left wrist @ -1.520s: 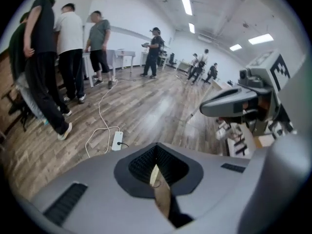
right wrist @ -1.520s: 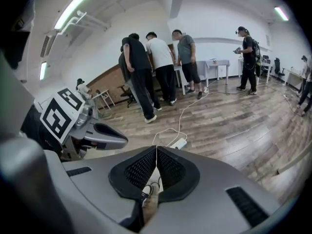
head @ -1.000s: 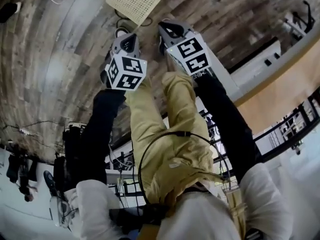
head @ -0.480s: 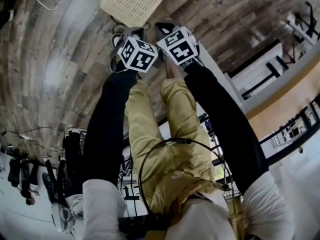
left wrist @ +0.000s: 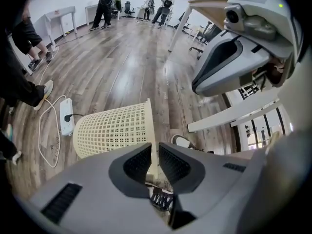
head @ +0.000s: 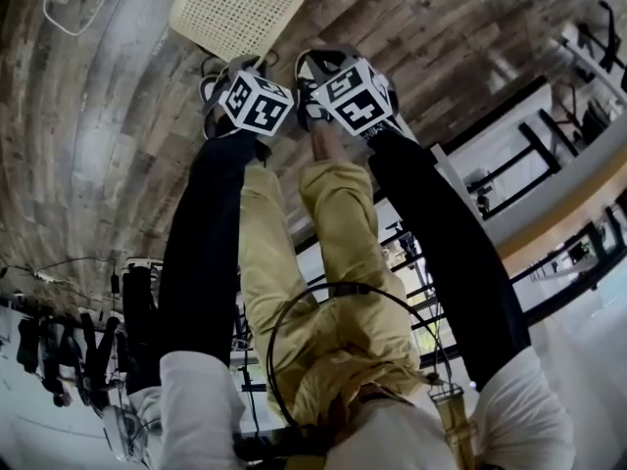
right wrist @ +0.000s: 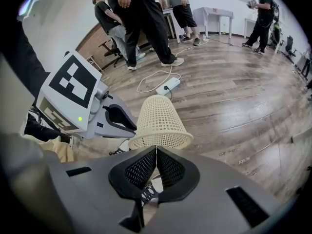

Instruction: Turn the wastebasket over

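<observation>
Cream lattice wastebasket [head: 235, 13], brown wood-plank floor [head: 118, 116], khaki trousers [head: 343, 292], black sleeves [head: 206, 243].

Open floor [right wrist: 243, 106] beside wastebasket [right wrist: 160, 118]; power strip [right wrist: 168, 85], cable [right wrist: 148, 84] lie just beyond.
</observation>
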Motion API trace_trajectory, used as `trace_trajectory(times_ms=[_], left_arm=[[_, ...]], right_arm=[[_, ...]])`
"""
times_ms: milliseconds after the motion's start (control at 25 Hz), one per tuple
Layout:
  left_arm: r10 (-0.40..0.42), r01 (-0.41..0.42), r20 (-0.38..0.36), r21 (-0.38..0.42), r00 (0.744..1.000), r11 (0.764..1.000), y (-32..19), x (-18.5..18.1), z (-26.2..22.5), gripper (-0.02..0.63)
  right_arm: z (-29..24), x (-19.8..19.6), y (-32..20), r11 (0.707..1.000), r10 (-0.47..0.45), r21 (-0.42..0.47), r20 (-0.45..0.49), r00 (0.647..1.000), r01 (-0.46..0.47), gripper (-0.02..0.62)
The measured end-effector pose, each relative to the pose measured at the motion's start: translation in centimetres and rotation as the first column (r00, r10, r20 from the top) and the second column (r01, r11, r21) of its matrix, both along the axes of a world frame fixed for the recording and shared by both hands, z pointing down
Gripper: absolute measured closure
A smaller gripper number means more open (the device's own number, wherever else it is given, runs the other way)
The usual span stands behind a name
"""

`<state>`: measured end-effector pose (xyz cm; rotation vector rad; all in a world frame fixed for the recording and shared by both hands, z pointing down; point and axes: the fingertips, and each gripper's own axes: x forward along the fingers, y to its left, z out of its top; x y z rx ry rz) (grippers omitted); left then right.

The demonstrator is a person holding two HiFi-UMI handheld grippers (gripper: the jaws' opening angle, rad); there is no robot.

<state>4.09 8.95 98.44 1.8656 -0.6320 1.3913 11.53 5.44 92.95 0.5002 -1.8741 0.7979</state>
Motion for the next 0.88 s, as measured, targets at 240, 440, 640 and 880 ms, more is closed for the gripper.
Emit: trace_trajectory(times_ms=[240,440,640,880], left_arm=[[0.008,-0.008,0.034,-0.024,0.999,1.0,0.3,0.3,1.8,0.554],[0.021,-0.019,0.056,-0.047,0.998,0.999,0.2,0.4,3.0,0.554],[0.035,-0.031,0.059,-0.055,0.998,0.998,0.2,0.7,3.3,0.554],[0.022,-0.017,0.074,-0.069,0.997,0.997,0.7,0.5,3.6,0.548]], right_arm=[[1.1,-0.2,0.4,1.0,-0.007,-0.017,0.026,1.0,0.007,0.572],[1.7,-0.2,0.3,1.0,-0.001,-0.023,0.039,0.999,0.002,0.572],[1.9,0.3,0.2,1.0,0.012,-0.024,0.039,0.999,-0.011,0.572],[2.1,1.5,0.3,0.999,0.029,-0.022,0.033,0.999,-0.028,0.572]])
